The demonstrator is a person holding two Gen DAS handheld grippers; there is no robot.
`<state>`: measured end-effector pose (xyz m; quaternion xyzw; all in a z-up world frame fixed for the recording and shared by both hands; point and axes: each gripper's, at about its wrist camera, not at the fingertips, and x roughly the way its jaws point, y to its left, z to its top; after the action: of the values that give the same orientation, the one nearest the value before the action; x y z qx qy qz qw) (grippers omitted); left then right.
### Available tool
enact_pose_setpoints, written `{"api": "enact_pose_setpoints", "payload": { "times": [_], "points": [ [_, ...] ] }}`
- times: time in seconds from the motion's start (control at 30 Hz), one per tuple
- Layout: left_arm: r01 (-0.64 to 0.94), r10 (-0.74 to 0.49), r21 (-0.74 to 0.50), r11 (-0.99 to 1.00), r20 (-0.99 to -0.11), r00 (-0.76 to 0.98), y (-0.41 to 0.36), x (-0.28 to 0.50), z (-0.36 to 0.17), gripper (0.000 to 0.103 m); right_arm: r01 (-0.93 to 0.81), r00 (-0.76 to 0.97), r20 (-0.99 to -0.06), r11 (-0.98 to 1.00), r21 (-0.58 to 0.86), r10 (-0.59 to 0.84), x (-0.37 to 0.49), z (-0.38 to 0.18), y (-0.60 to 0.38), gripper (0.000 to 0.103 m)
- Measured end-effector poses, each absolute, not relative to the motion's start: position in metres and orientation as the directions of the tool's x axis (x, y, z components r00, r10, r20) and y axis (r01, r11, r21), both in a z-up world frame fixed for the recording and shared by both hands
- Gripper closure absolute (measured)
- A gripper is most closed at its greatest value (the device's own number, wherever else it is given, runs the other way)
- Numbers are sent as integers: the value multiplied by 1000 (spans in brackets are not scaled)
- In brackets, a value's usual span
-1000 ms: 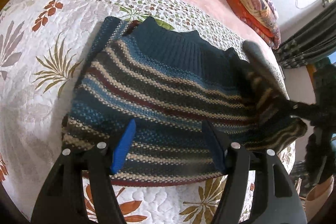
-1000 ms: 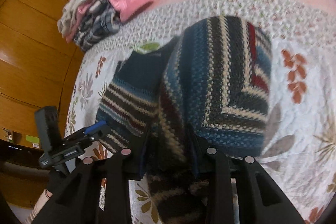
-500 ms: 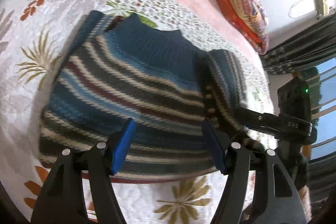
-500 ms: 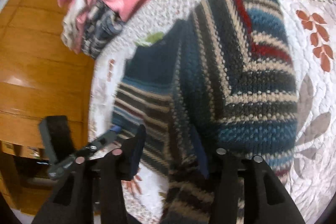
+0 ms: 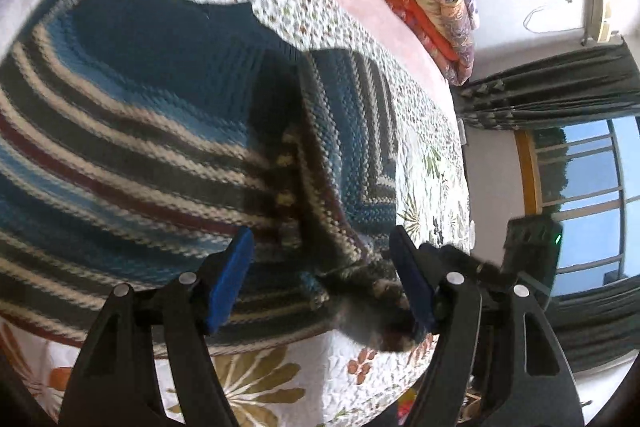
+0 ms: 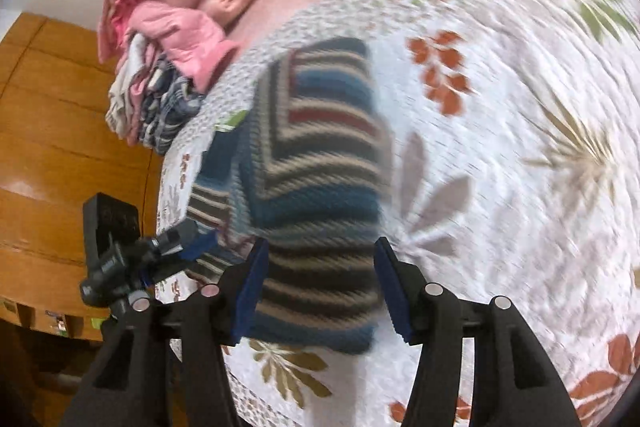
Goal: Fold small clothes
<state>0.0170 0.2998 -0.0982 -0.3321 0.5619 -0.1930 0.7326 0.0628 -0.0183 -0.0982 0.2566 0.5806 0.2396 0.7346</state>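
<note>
In the left wrist view the left gripper (image 5: 320, 283) had its blue fingers (image 5: 230, 279) spread apart, holding nothing. They hung low in the frame over the near hem of the striped sweater (image 5: 132, 163). A dark, blurred bit of knit lay between and just under the right-hand finger, but whether it touched the pad could not be told.

In the right wrist view the right gripper (image 6: 320, 287) was also released, its fingers (image 6: 250, 283) wide at either side of the sweater's lower edge and not pinching it. The left gripper appeared there as a dark shape at the lower left of the frame, close to the same hem.

The sweater lay flat on the flowered quilt (image 6: 500, 107) that covered the bed, filling the left and centre of the left wrist view. One side, with its sleeve, lay turned in over the body, so that its stripes met the body's stripes in a chevron; this flap (image 6: 320, 147) sat in the centre of the right wrist view. The dark collar (image 5: 172, 39) was toward the upper left in the left wrist view.

By that showing, one side fold looked done. The other side appeared still spread flat, and the final fold bringing hem to collar seemed not yet made.

A heap of pink and plaid clothes (image 6: 172, 27) waited at the upper left in the right wrist view, seemingly unfolded, so much of the task probably remained.
</note>
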Motion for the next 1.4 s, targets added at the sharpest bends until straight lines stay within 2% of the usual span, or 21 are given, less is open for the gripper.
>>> {"api": "enact_pose_setpoints", "payload": {
  "times": [0.23, 0.47, 0.5, 0.57, 0.6, 0.7, 0.8, 1.03, 1.4],
  "points": [
    [-125, -679, -722, 680, -685, 265, 281, 28, -118, 33, -2, 204, -728, 744, 668, 654, 44, -134, -44, 47],
    [-138, -679, -721, 679, -688, 255, 264, 45, -125, 34, -3, 198, -732, 747, 664, 652, 35, -148, -47, 46],
    [-141, -676, -717, 682, -692, 253, 262, 48, -126, 36, -5, 197, -734, 749, 662, 650, 34, -148, -47, 46],
    [-140, -665, -705, 695, -705, 248, 259, 50, -127, 48, -6, 195, -736, 752, 659, 648, 32, -150, -45, 45],
    [-141, -652, -691, 709, -719, 242, 257, 51, -128, 59, -5, 195, -737, 752, 659, 647, 31, -151, -45, 45],
    [-146, -646, -692, 707, -716, 264, 257, 53, -127, 74, -4, 198, -739, 754, 657, 644, 33, -151, -41, 44],
    [-109, -652, -706, 700, -694, 306, 261, 46, -118, 80, -2, 204, -737, 753, 658, 645, 30, -150, -40, 44],
    [-36, -668, -736, 676, -633, 390, 289, 34, -81, 82, -27, 216, -741, 763, 646, 635, 23, -140, -26, 43],
    [-68, -603, -701, 710, -655, 455, 378, 20, -48, 83, -130, 200, -715, 742, 658, 670, 25, -115, 28, 40]
  ]
}}
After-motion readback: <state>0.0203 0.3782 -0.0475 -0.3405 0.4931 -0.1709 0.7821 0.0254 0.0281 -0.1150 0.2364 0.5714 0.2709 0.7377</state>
